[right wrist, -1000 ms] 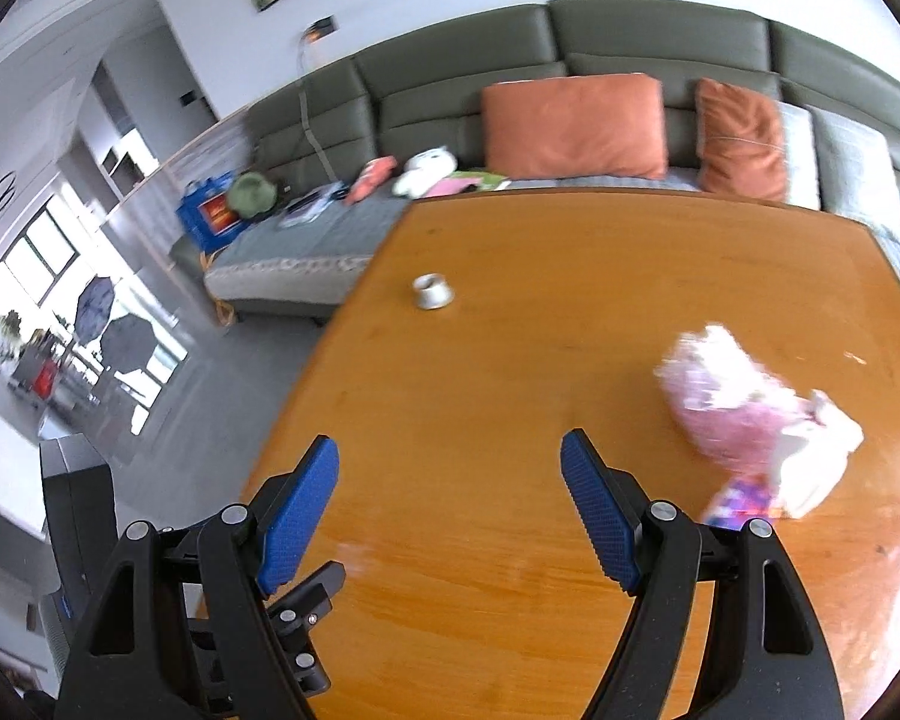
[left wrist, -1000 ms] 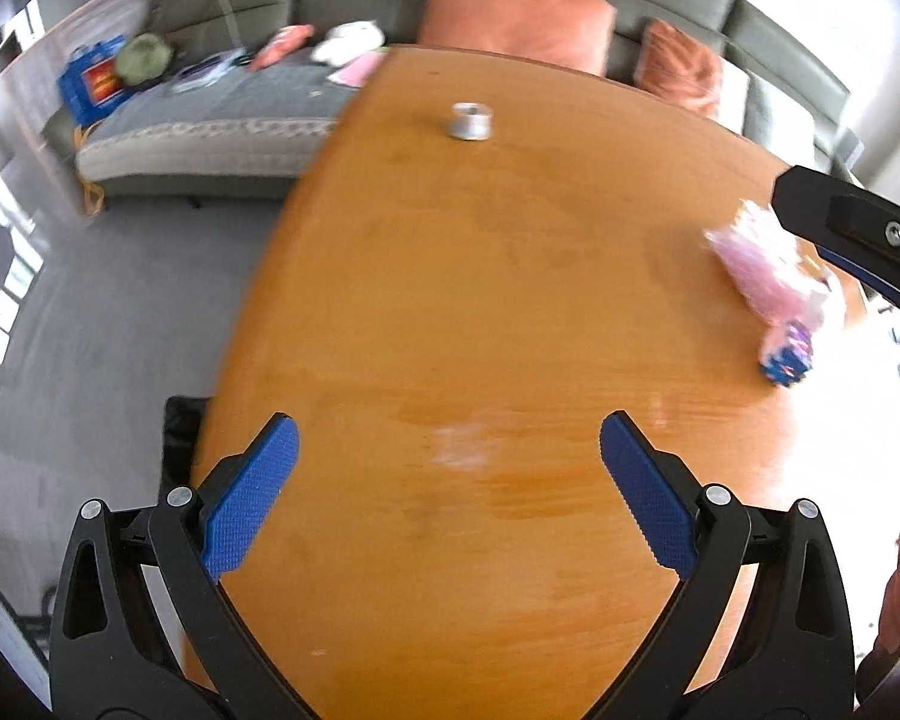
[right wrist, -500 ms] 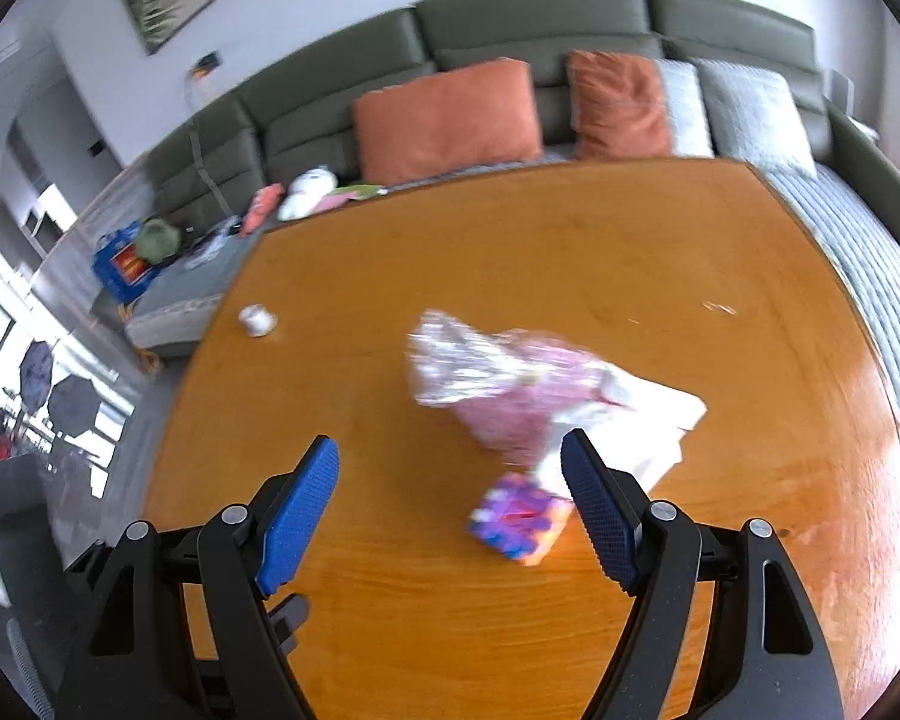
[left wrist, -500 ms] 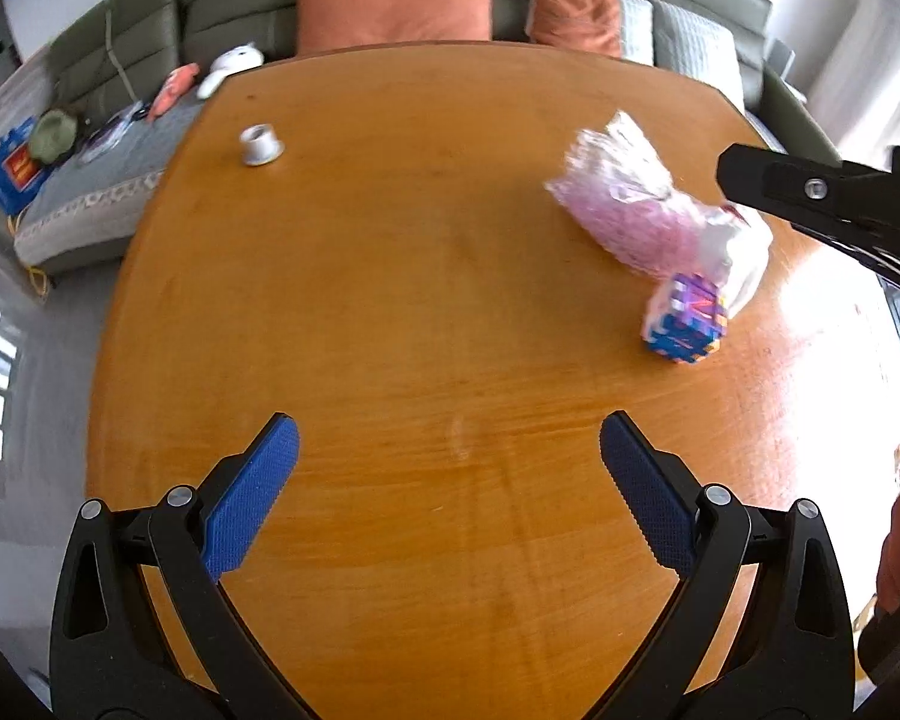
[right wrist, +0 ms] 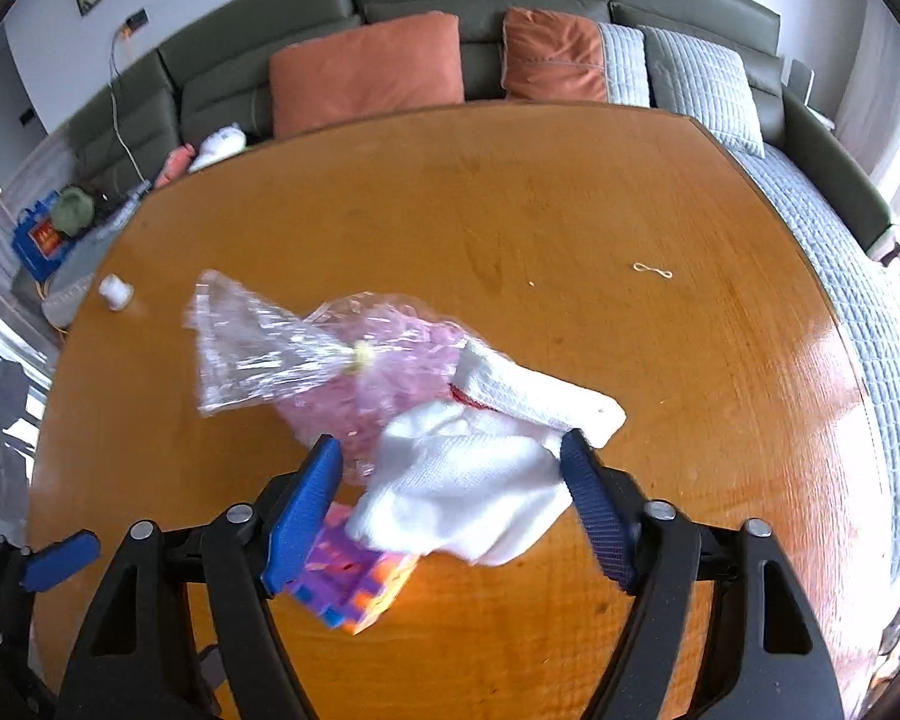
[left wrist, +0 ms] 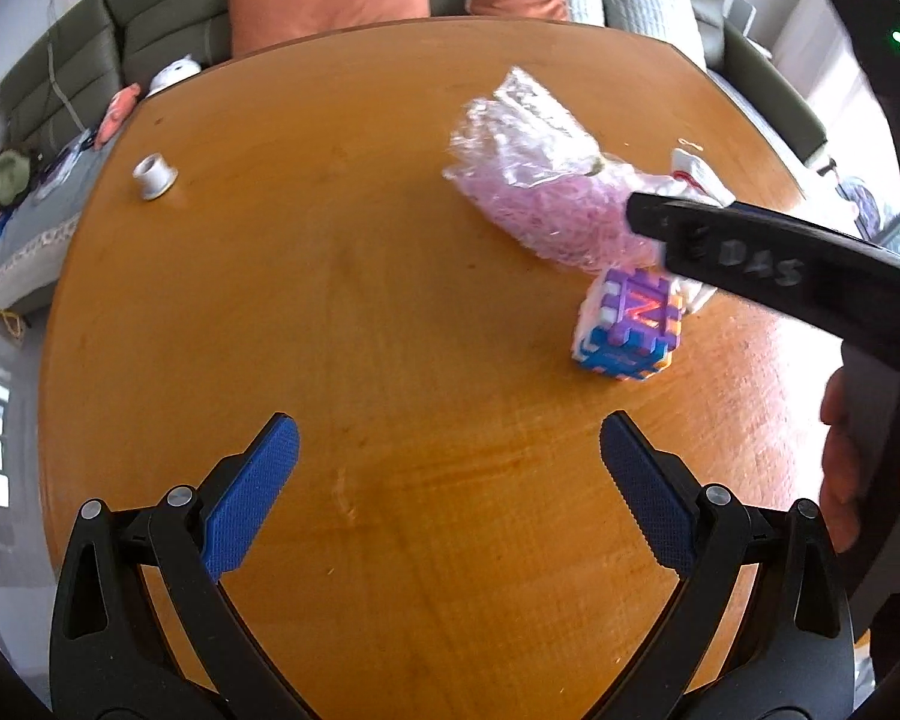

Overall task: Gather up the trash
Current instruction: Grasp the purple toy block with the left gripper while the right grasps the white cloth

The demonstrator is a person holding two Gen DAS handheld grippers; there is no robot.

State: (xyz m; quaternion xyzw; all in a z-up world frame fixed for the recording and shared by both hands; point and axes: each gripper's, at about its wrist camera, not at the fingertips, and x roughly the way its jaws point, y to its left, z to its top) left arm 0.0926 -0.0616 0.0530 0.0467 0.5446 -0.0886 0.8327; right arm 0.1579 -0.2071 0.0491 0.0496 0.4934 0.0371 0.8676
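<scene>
On the round wooden table (left wrist: pixel 360 276) lies a clear plastic bag of pink shreds (left wrist: pixel 546 192) (right wrist: pixel 330 360), a crumpled white cloth (right wrist: pixel 480 456) (left wrist: pixel 696 174) and a purple, blue and orange foam cube (left wrist: pixel 630 324) (right wrist: pixel 354 582). My right gripper (right wrist: pixel 450 504) is open, its jaws standing either side of the white cloth just above it. One of its black fingers (left wrist: pixel 750 258) crosses the left wrist view over the cloth. My left gripper (left wrist: pixel 444 486) is open and empty over bare table, near the front edge.
A small white spool (left wrist: pixel 153 175) (right wrist: pixel 116 290) stands at the table's far left. A bit of string (right wrist: pixel 653 269) lies at the far right. A green sofa with orange cushions (right wrist: pixel 366 72) runs behind the table.
Both grippers have swung right toward the trash pile. My right gripper has come down so its jaws now straddle the white cloth.
</scene>
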